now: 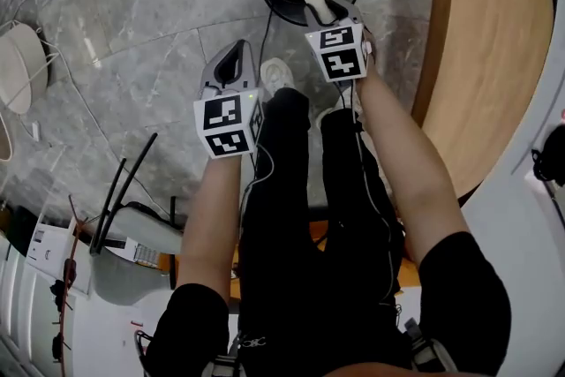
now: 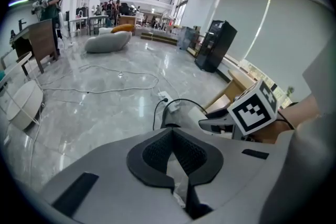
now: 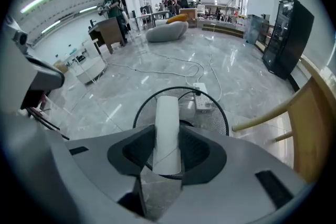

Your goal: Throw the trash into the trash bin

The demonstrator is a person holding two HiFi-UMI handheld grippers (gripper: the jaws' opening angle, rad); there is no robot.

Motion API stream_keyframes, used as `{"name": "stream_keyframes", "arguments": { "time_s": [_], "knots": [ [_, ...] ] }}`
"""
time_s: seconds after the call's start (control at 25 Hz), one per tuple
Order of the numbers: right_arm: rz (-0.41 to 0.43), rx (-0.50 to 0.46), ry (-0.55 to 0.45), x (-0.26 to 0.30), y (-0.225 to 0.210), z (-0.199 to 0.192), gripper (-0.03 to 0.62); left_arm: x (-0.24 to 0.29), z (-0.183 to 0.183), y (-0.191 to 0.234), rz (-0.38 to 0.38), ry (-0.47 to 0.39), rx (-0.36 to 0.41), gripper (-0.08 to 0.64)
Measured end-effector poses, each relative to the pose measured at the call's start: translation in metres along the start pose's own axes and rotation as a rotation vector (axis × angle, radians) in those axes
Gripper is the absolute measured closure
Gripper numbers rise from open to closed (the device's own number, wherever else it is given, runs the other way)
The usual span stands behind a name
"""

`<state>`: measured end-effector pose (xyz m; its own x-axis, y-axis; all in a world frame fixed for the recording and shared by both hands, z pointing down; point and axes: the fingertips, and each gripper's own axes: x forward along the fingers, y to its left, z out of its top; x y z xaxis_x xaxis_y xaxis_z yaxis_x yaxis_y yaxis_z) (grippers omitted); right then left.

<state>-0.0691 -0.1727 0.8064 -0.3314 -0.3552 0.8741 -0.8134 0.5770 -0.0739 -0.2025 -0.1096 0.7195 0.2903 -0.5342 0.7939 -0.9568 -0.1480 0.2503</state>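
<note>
Tube, white: pinched across its width in my right claw, long axis running out past the jaw tips. Trash bin: just ahead and below, open mouth under the tube's far end. Left claw: pressed together, farther from the bin.

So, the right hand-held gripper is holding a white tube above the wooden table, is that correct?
Not quite: the right hand-held gripper holds the white tube above the black mesh trash bin, not the wooden table, as the right gripper view shows.
</note>
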Motion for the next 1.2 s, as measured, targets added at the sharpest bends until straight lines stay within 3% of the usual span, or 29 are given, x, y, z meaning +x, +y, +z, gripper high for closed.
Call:
{"name": "stream_keyframes", "arguments": {
  "time_s": [0.2, 0.44, 0.72, 1.2],
  "knots": [
    [-0.024, -0.048, 0.065, 0.050, -0.006, -0.018, 0.446, 0.015, -0.014, 0.027, 0.006, 0.013, -0.012, 0.548],
    [-0.036, -0.035, 0.157, 0.097, -0.021, -0.039, 0.446, 0.038, -0.029, 0.042, -0.011, 0.035, -0.011, 0.548],
    [-0.018, 0.003, 0.200, 0.138, -0.023, -0.028, 0.446, 0.066, -0.035, 0.055, -0.010, 0.032, -0.011, 0.548],
    [0.026, 0.041, 0.191, 0.114, -0.018, -0.011, 0.407, 0.054, -0.027, 0.052, 0.030, 0.022, -0.047, 0.548]
  ]
}}
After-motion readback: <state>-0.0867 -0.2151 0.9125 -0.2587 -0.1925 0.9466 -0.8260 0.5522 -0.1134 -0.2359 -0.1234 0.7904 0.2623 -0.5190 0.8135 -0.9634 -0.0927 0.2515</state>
